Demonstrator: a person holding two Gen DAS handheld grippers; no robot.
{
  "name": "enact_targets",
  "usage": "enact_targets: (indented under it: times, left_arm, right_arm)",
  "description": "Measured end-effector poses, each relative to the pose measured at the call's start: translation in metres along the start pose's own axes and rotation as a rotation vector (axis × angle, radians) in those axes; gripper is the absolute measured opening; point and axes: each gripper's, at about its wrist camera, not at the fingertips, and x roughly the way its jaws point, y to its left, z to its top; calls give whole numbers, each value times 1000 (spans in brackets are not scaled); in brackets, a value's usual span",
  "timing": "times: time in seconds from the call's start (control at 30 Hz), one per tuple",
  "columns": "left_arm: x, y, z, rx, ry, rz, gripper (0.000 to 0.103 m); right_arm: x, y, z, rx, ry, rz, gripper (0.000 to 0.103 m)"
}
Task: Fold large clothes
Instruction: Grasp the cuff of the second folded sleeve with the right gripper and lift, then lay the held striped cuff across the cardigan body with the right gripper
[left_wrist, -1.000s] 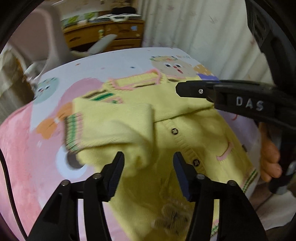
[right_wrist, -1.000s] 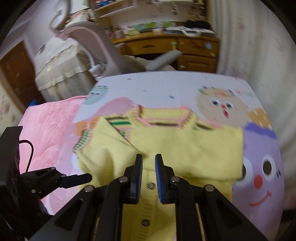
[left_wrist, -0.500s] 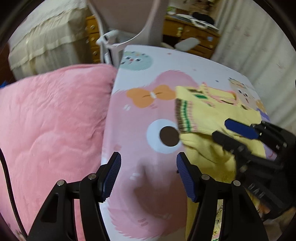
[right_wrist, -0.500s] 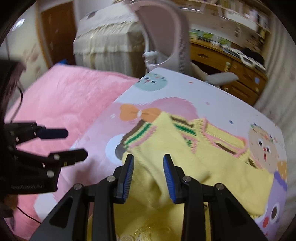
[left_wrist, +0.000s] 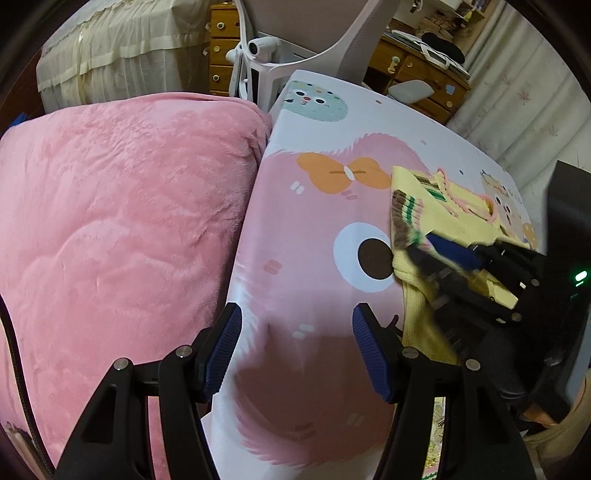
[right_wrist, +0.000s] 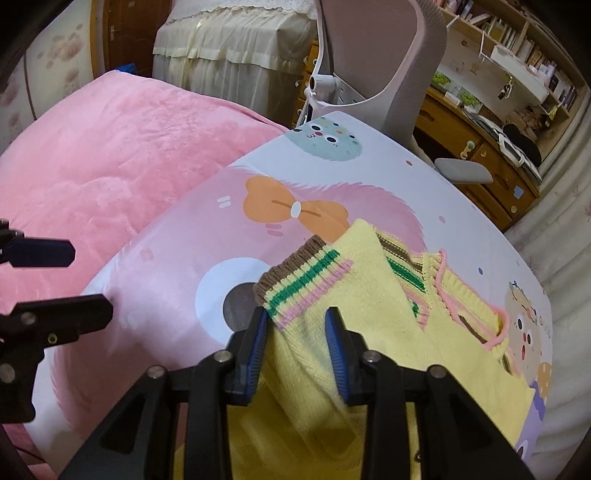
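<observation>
A yellow knit cardigan (right_wrist: 391, 332) with pink, green and brown striped trim lies on the cartoon-print mat (right_wrist: 258, 236). Its sleeve is folded across the body, the striped cuff (right_wrist: 295, 288) pointing left. My right gripper (right_wrist: 297, 339) is open, its jaws on either side of the sleeve just behind the cuff; it also shows in the left wrist view (left_wrist: 436, 254). My left gripper (left_wrist: 295, 354) is open and empty over the bare mat, left of the cardigan (left_wrist: 443, 214); it shows at the left of the right wrist view (right_wrist: 70, 284).
A thick pink blanket (left_wrist: 118, 229) lies along the mat's left side. A white chair (right_wrist: 373, 62) stands behind the mat, with a wooden desk (right_wrist: 491, 170) and a curtain (left_wrist: 517, 92) beyond.
My left gripper swung left off the cardigan to the bare mat. My right gripper opened and moved to the sleeve near the cuff.
</observation>
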Motion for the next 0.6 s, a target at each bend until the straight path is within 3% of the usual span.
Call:
enact_targets:
  times: [0.2, 0.33, 0.5, 0.6]
  left_arm:
    - [0, -10, 4, 10, -8, -24, 61]
    - [6, -29, 5, 43, -7, -52, 61]
    - [13, -64, 5, 93, -5, -107, 61]
    - [18, -87, 1, 139, 0, -130, 61]
  right_arm:
    - [-51, -37, 12, 115, -155, 28, 8]
    - [-88, -88, 4, 247, -265, 4, 8]
    - [-106, -148, -42, 390, -339, -92, 9]
    - [-91, -178, -83, 495, -284, -149, 11]
